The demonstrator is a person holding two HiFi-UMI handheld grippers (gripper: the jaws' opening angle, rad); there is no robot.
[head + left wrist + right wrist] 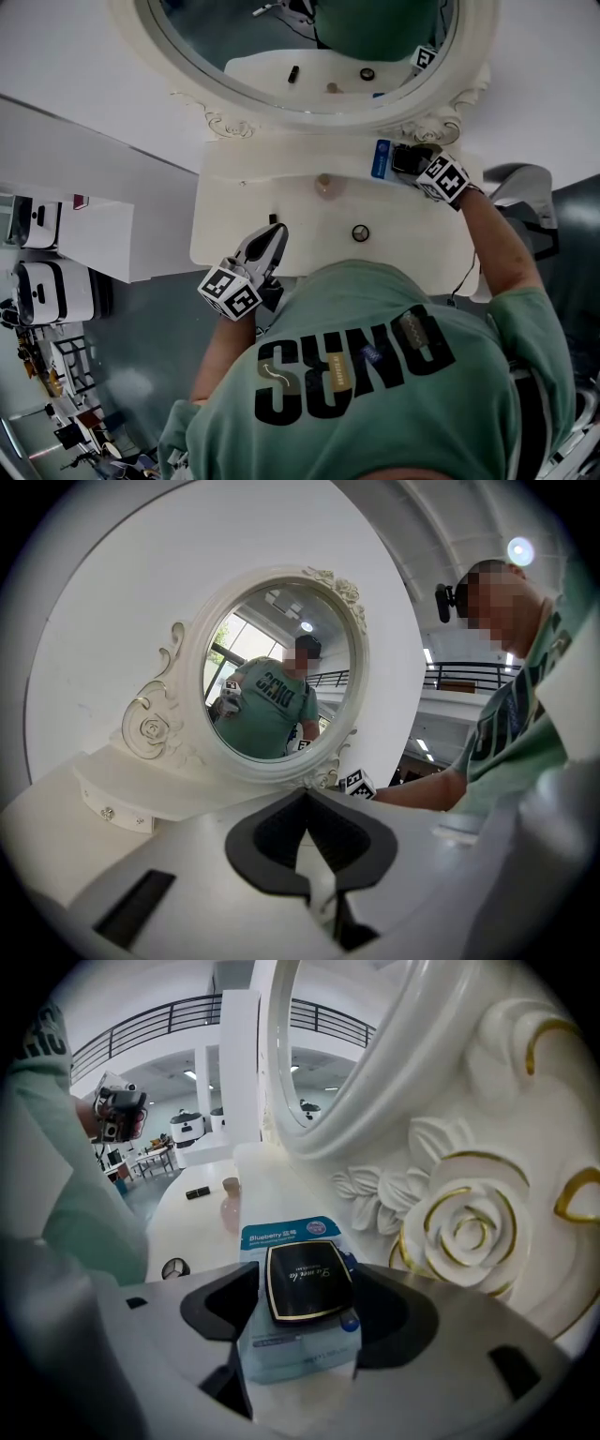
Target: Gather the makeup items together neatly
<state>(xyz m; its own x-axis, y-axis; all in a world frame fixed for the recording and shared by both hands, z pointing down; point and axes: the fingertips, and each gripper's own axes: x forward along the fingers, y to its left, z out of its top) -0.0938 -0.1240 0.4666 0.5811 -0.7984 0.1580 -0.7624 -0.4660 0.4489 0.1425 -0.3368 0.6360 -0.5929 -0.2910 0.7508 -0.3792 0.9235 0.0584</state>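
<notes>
Right gripper view: compact [307, 1281] lies on blue packet [286, 1235] at mirror [450, 1222] foot. Right tool [309, 1309] spread around compact, pads not pressing.

Head view: that pair sits at worktop [422, 258] far right corner. Bottle [323, 185], round pot [360, 232] and lipstick [273, 218] lie apart from it and from each other. Left tool [274, 236] pressed together, empty, just beside lipstick.

Judgement: two items gathered, three left to bring over; under halfway.
</notes>
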